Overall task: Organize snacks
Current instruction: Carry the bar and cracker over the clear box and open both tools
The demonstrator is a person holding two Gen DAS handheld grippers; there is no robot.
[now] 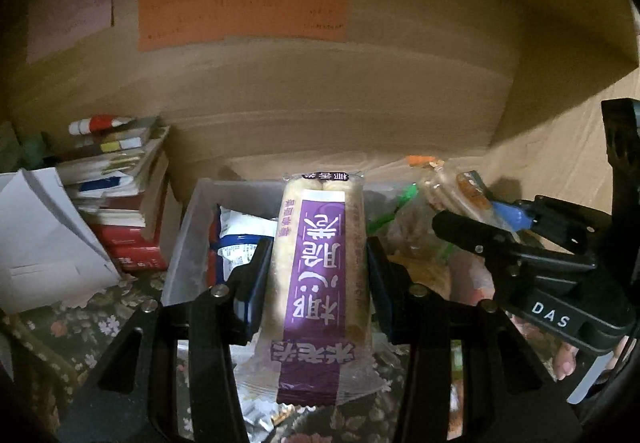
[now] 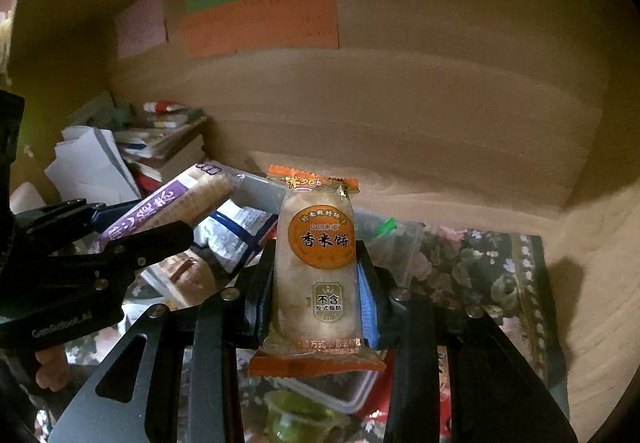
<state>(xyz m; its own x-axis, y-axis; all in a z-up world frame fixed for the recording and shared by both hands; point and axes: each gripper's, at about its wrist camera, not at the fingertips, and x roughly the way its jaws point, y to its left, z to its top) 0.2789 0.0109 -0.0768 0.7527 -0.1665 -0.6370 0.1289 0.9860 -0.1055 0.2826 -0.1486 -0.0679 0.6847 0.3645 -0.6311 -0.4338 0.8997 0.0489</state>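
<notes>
My left hand-held gripper (image 1: pixel 316 275) is clamped on a purple-wrapped rice cracker pack (image 1: pixel 320 283), pads pressing its long sides, pack standing lengthwise along the fingers and raised over the clear plastic bin (image 1: pixel 188 239). My right hand-held gripper (image 2: pixel 316 275) is clamped the same way on an orange-labelled rice cake pack (image 2: pixel 318 271), also lifted clear of the worktop (image 2: pixel 492 267) with its floral cloth.

Both packs in the air, side by side; the left one sits just to the left of the right one, seen slanting in the right wrist view (image 2: pixel 172 207).

Bin already holds a white-and-blue packet (image 1: pixel 236 239). A second clear container (image 2: pixel 384 243) with something green inside lies behind the orange pack. A green jelly cup (image 2: pixel 296 419) and a red wrapper (image 2: pixel 376 403) lie low, near the camera. Books (image 1: pixel 124 203) and white paper (image 1: pixel 44 235) stacked at left, against the cardboard wall (image 1: pixel 360 95).

Step in hand, as I judge it: carry phase, both snacks picked, neither yet placed.

Next move likely calls for lowering each pack into its container, one at a time so the two tools don't collide. Which container takes which snack, I cannot tell. Wrappers are slick and crinkly; release only once the pack rests on something.
</notes>
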